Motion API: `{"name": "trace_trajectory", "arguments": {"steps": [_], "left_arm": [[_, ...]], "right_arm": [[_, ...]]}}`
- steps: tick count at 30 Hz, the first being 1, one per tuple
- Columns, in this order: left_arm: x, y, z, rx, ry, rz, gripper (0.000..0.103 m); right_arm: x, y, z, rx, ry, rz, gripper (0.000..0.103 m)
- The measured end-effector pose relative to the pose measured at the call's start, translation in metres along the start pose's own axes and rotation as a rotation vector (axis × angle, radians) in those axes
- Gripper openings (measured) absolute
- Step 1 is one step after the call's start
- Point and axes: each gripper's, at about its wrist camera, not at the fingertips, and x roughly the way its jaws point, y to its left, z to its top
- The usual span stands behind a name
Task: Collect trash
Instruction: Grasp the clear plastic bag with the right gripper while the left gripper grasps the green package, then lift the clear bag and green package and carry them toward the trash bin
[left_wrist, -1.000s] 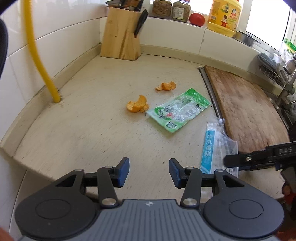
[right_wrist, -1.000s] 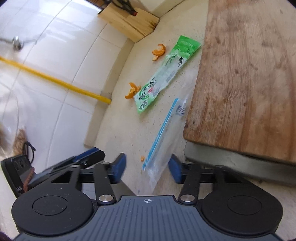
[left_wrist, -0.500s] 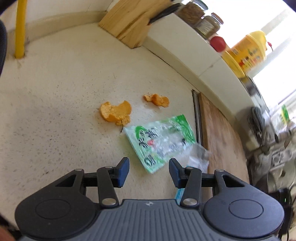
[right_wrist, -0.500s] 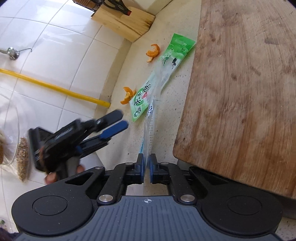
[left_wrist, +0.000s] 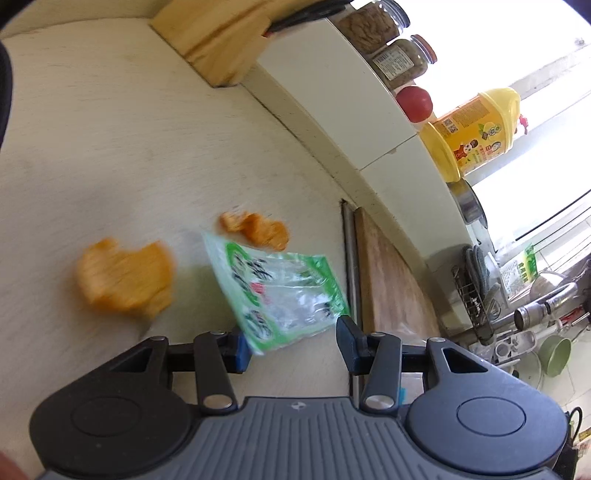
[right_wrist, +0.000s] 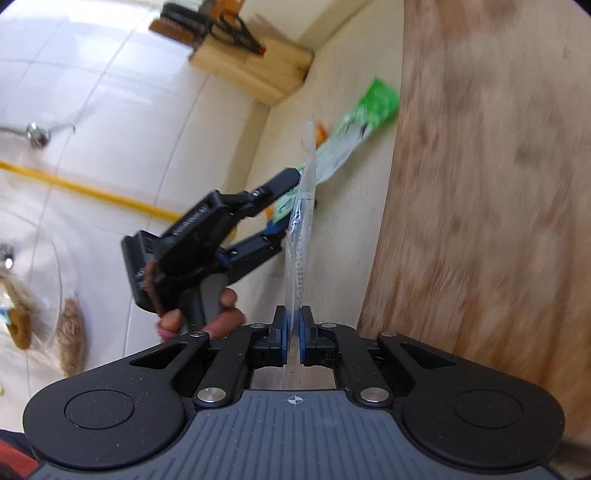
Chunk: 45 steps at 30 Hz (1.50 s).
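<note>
Only the right wrist view shows the right gripper (right_wrist: 291, 334) pinching a clear wrapper (right_wrist: 301, 229), lifted edge-on. The left gripper (left_wrist: 293, 343) hangs spread around a crinkly green packet (left_wrist: 280, 291) on the counter (left_wrist: 110, 147), between orange peels (left_wrist: 125, 278).

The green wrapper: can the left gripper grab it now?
Probably yes. The left gripper is open, with the green wrapper's near edge between its fingers, and nothing blocks it. The right gripper is busy pinching the clear bag.
</note>
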Motion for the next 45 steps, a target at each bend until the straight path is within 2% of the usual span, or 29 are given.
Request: {"name": "trace_trajectory", "arguments": {"steps": [5,7,9,15,20,26,37,45], "left_arm": [[0.029,-0.009,0.013,-0.005,-0.021,-0.008,0.041],[0.037,-0.009,0.017,-0.019,-0.027,0.003,0.031],[0.043,-0.011,0.018,-0.012,-0.029,0.037,0.014],[0.043,-0.019,0.021,-0.012,-0.081,0.115,0.004],[0.028,-0.034,0.021,0.020,-0.111,0.095,0.003],[0.007,-0.046,0.015,0.041,-0.131,0.088,0.003],[-0.059,-0.063,0.002,0.088,-0.201,0.052,0.003],[-0.121,-0.053,-0.005,0.075,-0.285,0.084,0.003]], "right_arm": [[-0.010,-0.010,0.014,0.018,-0.030,-0.010,0.009],[-0.011,-0.014,0.020,0.028,-0.032,-0.007,0.009],[-0.012,-0.017,0.026,0.031,-0.032,-0.012,0.009],[-0.015,-0.025,0.048,0.032,-0.045,-0.014,0.009],[-0.026,-0.032,0.064,0.039,-0.078,0.006,0.009],[-0.035,-0.032,0.075,0.026,-0.133,-0.011,0.009],[-0.050,-0.013,0.066,-0.001,-0.235,-0.049,0.009],[-0.035,0.010,0.053,-0.047,-0.248,-0.073,0.009]]}}
